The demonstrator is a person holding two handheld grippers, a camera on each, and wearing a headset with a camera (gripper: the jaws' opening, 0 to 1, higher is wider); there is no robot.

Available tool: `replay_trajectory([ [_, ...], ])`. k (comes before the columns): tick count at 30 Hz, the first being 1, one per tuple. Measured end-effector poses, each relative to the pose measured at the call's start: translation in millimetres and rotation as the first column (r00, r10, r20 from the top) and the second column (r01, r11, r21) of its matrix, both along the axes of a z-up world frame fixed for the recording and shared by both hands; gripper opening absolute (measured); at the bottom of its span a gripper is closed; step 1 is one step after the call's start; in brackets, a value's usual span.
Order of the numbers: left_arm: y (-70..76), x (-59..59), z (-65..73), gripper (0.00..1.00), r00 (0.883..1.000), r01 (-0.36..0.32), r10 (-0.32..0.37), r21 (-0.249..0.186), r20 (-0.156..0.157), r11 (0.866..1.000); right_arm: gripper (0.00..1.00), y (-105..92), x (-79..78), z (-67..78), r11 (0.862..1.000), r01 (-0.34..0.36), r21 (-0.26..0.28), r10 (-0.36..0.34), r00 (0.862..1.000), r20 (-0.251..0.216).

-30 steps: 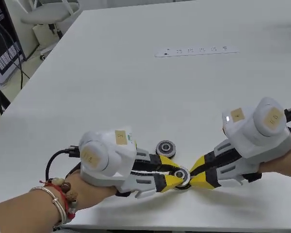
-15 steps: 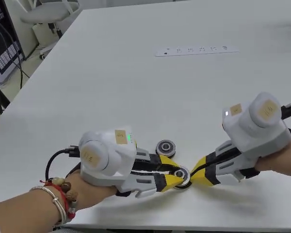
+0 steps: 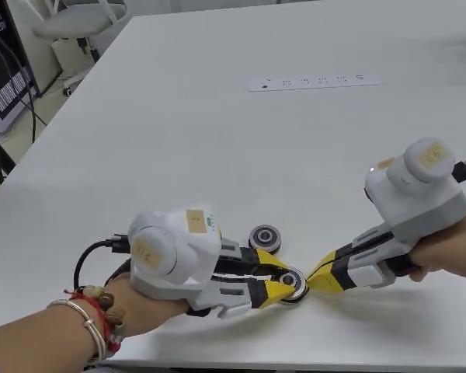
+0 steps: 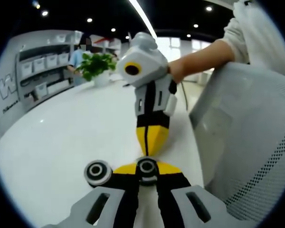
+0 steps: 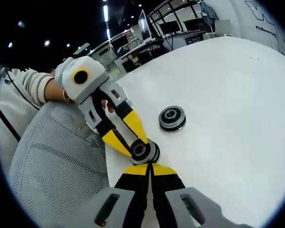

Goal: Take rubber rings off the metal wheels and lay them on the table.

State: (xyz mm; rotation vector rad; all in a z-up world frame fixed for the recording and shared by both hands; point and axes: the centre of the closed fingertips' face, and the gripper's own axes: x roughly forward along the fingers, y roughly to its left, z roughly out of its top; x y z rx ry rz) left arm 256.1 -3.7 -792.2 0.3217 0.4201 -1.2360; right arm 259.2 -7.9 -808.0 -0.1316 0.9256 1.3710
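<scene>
The white table (image 3: 217, 155) spread out beyond both tongs, and from the head view I looked down on them meeting tip to tip at its near edge. The two gripper views gave what that view did not: a grey mesh chair (image 4: 247, 142) just behind whichever tongs faced the camera, and, in the left gripper view, shelves and a green plant (image 4: 96, 66) far past the right tongs. From the head view I saw a white power strip (image 3: 314, 81) lying well beyond both tips. My left tongs (image 3: 283, 278) were pinching a metal wheel (image 3: 293, 282), one yellow tip on each side of it, which the right gripper view made plain. My right tongs (image 3: 312, 281) were pressed together, their tips against that wheel's rim on the side away from the left tongs; whether they nipped any rubber I could not tell. A second wheel (image 5: 172, 118) lay flat on the table just beside the left tongs' jaws, apart from the held one, with its dark rubber ring (image 5: 173, 127) on it.
</scene>
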Motion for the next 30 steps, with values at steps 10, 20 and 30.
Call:
replay_trajectory([
  [10,-2.3,-4.3,-0.4,0.14,1.000,0.011,-0.011,-0.002,-0.003,1.000,0.00,-2.3,-4.9,1.2,0.997,0.071,0.010,-0.069,0.988,-0.136],
  [20,-2.4,-6.8,-0.4,0.14,1.000,0.020,-0.020,0.007,0.002,1.000,0.00,-0.6,-6.6,6.0,0.991,0.126,0.046,-0.113,0.969,-0.218],
  [30,-3.5,-9.1,0.8,0.14,0.999,0.031,-0.032,0.012,0.007,0.999,0.00,2.3,-7.5,11.5,0.989,0.133,0.062,-0.115,0.965,-0.235],
])
